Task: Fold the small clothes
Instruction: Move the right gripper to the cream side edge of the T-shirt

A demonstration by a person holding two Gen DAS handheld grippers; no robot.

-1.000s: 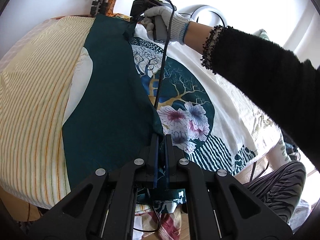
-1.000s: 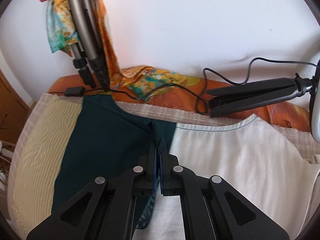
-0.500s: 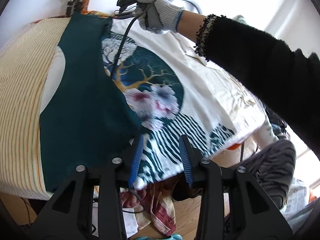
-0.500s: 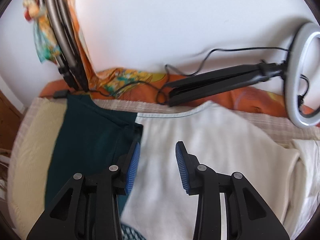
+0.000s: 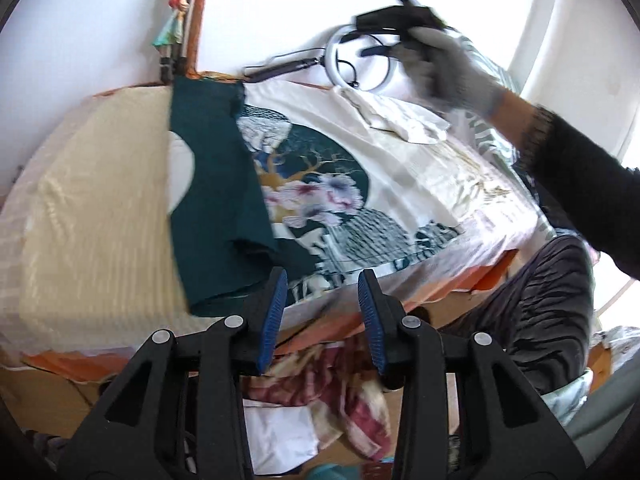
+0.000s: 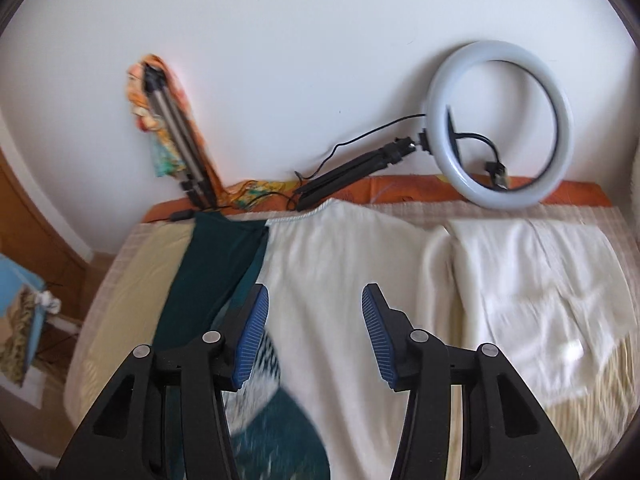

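Both claws stand open and hold nothing: the left claw (image 5: 322,308) hangs just off the near hem of the T-shirt (image 5: 400,184), and the right claw (image 6: 314,338) hovers above its plain white chest. The T-shirt, white with a round teal tree-and-blossom print, lies flat on the striped surface (image 5: 100,220), its dark green side (image 5: 216,200) folded in over the print's left edge. Beyond the T-shirt's collar a ring light (image 6: 500,124) leans on the wall, and to the T-shirt's right lies a cream cloth (image 6: 540,272).
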